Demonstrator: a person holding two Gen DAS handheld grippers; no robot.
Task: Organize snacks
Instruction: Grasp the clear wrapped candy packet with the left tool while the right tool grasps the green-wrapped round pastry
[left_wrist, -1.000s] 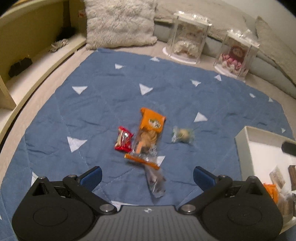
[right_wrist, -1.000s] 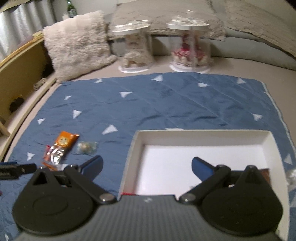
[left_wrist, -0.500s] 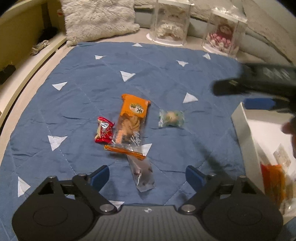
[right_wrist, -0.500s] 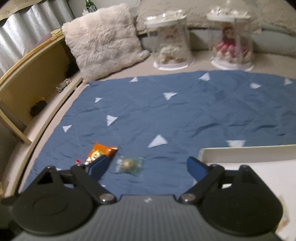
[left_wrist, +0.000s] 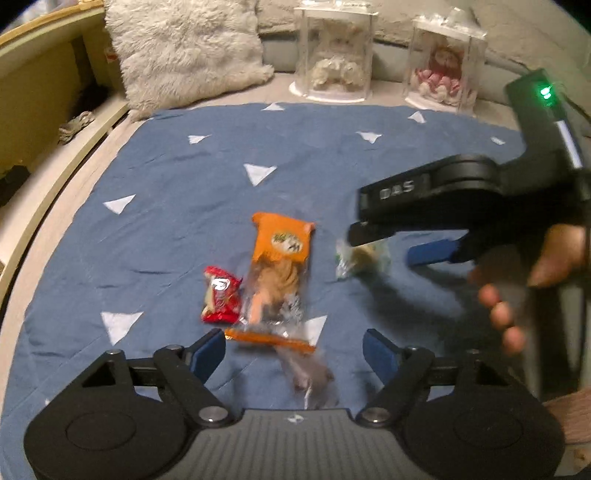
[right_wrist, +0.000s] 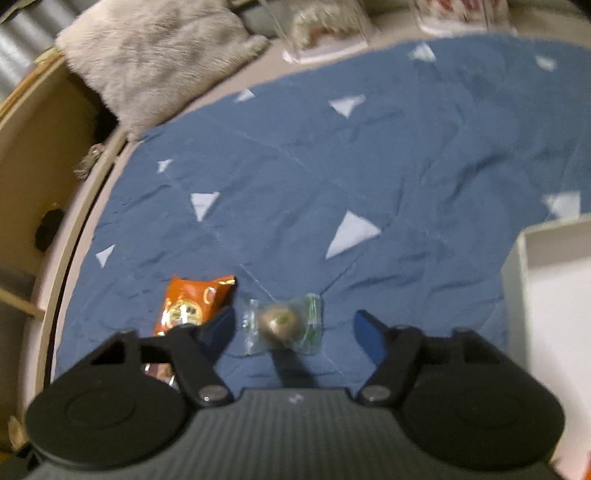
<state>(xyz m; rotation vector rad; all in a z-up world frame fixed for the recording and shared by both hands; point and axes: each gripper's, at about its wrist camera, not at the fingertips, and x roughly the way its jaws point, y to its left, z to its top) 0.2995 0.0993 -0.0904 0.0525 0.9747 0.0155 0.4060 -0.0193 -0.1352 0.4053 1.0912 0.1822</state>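
Several snacks lie on a blue blanket (left_wrist: 177, 206): an orange-topped clear packet (left_wrist: 280, 273), a small red packet (left_wrist: 221, 295), a clear wrapper (left_wrist: 310, 376) near my left gripper, and a small round sweet in a clear green-edged wrapper (left_wrist: 360, 258) (right_wrist: 282, 325). My left gripper (left_wrist: 293, 354) is open and empty, just short of the orange packet. My right gripper (right_wrist: 293, 328) is open, its jaws on either side of the round sweet, just above it. The orange packet (right_wrist: 192, 306) lies left of it. The white box (right_wrist: 546, 295) is at right.
A fluffy pillow (left_wrist: 184, 51) and two clear display cases with dolls (left_wrist: 336, 62) (left_wrist: 443, 70) stand at the blanket's far edge. A curved wooden shelf (left_wrist: 44, 122) runs along the left. A hand (left_wrist: 517, 288) holds the right gripper.
My right gripper has swung left from over the white box and come down over the round sweet. My left gripper has moved closer to the orange packet.
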